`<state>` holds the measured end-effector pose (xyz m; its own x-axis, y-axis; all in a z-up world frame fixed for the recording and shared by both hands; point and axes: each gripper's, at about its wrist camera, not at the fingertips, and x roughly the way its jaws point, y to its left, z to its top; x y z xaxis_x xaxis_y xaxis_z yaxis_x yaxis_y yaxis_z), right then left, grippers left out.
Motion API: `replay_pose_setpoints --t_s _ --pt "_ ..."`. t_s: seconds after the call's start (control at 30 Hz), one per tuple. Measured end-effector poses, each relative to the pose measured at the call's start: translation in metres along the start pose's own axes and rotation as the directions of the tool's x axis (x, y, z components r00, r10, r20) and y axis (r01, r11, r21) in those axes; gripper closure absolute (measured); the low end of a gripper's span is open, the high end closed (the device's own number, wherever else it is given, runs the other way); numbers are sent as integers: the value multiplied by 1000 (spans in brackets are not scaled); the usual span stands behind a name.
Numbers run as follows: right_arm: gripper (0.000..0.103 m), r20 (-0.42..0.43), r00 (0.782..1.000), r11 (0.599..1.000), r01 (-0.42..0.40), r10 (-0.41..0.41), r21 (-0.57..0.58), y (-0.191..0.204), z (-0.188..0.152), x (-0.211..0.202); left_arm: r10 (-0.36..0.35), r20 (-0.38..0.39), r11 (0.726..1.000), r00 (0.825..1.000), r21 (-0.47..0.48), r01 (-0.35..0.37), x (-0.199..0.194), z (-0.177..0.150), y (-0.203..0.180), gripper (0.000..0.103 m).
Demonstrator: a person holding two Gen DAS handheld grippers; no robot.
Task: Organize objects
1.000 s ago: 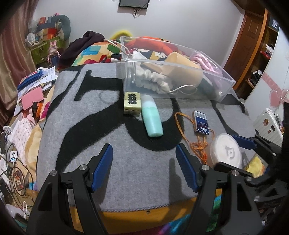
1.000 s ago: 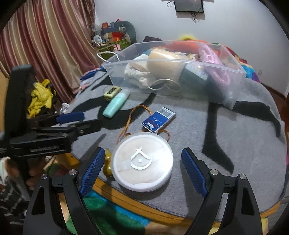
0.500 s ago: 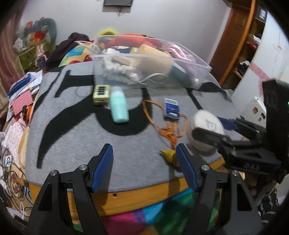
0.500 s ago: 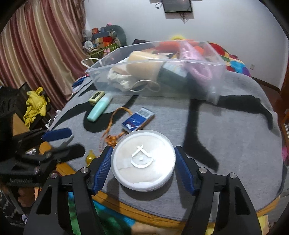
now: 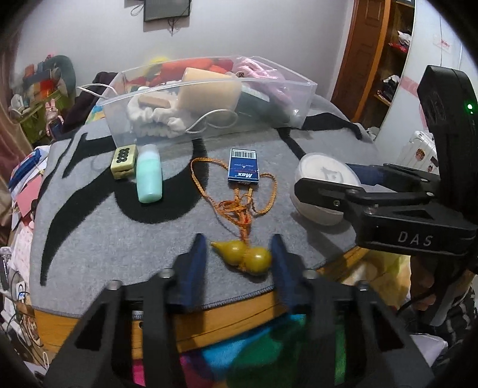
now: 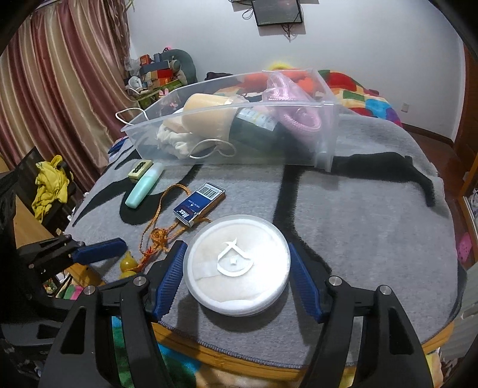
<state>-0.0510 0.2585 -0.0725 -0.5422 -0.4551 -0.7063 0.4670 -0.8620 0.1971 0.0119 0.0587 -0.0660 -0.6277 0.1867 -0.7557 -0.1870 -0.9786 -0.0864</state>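
Jaws closing around the light, slippery gourd charm point(image 5: 243, 256), the left gripper point(image 5: 239, 259) is bracketing its belly, near the table point(image 5: 119, 238) edge, not yet clamped.

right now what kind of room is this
Most likely a lived-in bedroom: a bed with a colourful patchwork blanket behind the rug-covered table, heavy curtains, and a small screen on the wall.
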Motion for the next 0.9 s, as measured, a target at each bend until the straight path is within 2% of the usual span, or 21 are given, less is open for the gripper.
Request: replay_pose_setpoints --t_s 0.4,0.9 --pt "38 4 1000 1000 -8 8 14 -2 2 -2 3 22 998 1000 -64 -2 -8 6 18 63" --pt "39 34 999 1000 -10 10 -6 2 19 -12 25 112 994 993 -108 -13 -27 34 43 63"
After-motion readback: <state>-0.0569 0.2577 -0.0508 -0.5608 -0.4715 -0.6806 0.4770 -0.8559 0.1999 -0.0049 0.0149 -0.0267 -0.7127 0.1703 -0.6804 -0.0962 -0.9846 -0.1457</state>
